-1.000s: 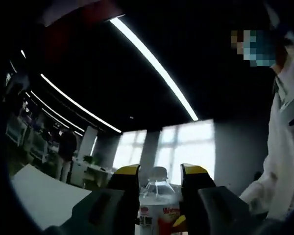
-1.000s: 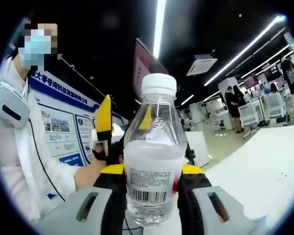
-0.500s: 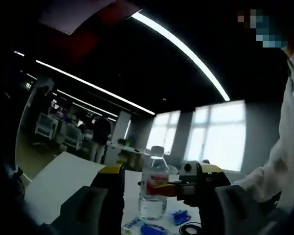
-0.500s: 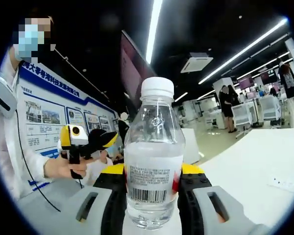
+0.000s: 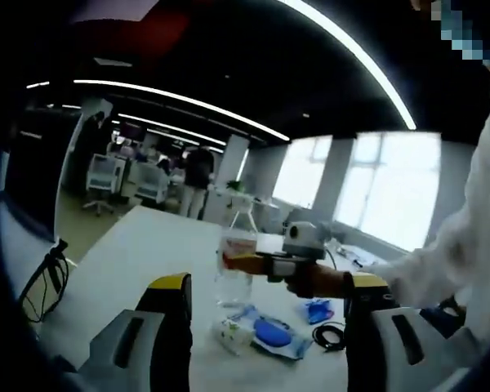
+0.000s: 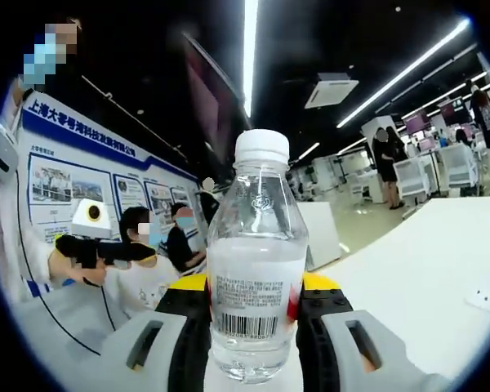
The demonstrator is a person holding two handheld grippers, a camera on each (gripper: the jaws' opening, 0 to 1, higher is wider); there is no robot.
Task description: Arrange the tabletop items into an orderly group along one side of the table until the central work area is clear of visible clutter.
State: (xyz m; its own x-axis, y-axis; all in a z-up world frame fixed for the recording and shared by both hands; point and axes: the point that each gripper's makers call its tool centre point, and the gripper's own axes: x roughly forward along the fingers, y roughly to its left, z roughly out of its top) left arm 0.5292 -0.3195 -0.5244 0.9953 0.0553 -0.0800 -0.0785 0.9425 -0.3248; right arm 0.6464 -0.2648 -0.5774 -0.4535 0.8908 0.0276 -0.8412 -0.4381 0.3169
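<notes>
The right tongs [image 6: 249, 314] clamp a clear water bottle [image 6: 256, 261] upright above the white desk [image 5: 139, 261]. The left tongs [image 5: 265, 306] hang apart, holding nothing. On the desk lie a blue-labelled wipes packet [image 5: 261, 333] and a black cable [image 5: 333, 335].

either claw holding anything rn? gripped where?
Right claw is shut on the water bottle, gripping its labelled lower body, cap up. Left claw is open, holding nothing.

Left tool [image 5: 265, 306] jaws spread, nothing between. Right tool [image 5: 241, 263] grips upright bottle [image 5: 234, 265] over white counter [image 5: 139, 257]. Blue-white packet [image 5: 260, 333], possibly wipes, lies beside coiled black cable [image 5: 330, 335].
</notes>
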